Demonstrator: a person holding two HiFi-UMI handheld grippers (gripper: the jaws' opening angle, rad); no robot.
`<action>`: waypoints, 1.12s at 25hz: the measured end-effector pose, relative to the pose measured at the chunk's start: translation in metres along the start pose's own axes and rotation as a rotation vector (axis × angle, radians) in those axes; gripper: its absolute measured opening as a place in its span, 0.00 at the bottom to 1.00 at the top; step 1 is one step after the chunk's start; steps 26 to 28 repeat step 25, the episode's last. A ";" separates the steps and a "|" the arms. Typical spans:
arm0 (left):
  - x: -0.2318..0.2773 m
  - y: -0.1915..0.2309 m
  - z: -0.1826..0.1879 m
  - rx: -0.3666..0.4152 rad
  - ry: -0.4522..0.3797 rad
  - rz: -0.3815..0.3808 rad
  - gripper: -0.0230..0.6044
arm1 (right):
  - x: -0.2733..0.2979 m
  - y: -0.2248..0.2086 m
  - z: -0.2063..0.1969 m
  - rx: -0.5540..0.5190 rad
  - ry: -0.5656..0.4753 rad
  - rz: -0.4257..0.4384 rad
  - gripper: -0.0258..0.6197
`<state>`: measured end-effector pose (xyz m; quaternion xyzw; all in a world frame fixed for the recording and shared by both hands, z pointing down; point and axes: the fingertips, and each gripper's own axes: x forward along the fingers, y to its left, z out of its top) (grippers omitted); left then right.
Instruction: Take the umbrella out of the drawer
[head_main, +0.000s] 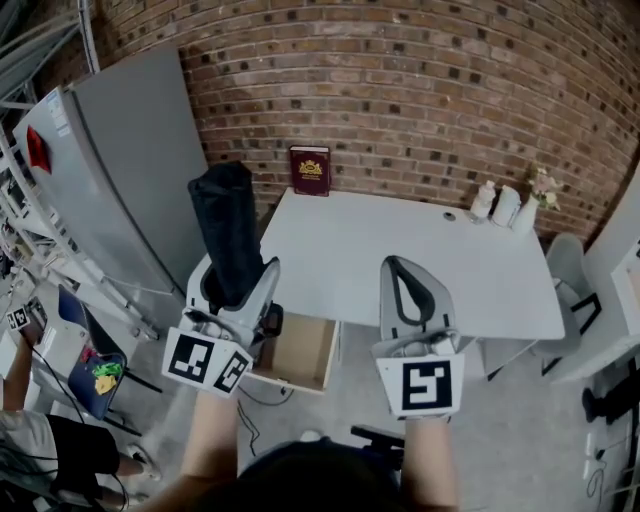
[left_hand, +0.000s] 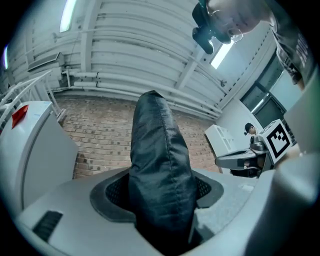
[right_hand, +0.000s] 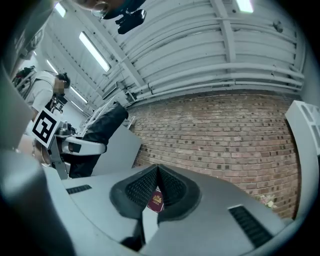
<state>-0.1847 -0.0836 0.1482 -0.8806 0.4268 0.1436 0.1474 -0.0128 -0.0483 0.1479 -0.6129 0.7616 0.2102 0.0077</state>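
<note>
Head view. The left gripper (head_main: 235, 287) was clamped on the umbrella (head_main: 225, 225), a folded one in a dark fabric sleeve. It stood nearly upright, with most of its length rising above the jaws. The umbrella was clear of the drawer (head_main: 300, 352), which hung open below the near left corner of the white table (head_main: 420, 270); no contents could be made out in it. The right gripper (head_main: 402, 272) was raised beside the left, well apart from it and carrying nothing. A red book (head_main: 310, 170) leaned on the brick wall at the table's far edge.

Left gripper view. The sleeve filled the gap between the two pads (left_hand: 112, 192), and both pressed into the wrinkled cloth. The jaws stood wide because the bundle is thick.

Right gripper view. The jaws met at their tips with nothing between them. Only the red book showed through the slit below the tips. The left gripper and its dark load appeared at the left edge.

Judgement on handling. The umbrella is probably light. It seems soft on the outside, with a stiff shaft and ribs at the core. The sleeve looks slick and may slide over the ribs, so a grip low on the bundle, as here, seems sound. The long end above the jaws could tip if the clamp loosened.
</note>
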 end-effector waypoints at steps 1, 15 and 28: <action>-0.001 -0.001 0.000 -0.002 -0.007 -0.004 0.47 | -0.001 0.001 0.000 -0.002 0.000 -0.003 0.03; -0.008 0.005 0.003 -0.049 -0.041 0.006 0.47 | -0.001 0.005 -0.001 0.021 0.001 -0.007 0.03; -0.012 0.013 -0.005 -0.098 -0.034 0.041 0.48 | 0.000 0.006 -0.008 0.042 0.005 0.004 0.03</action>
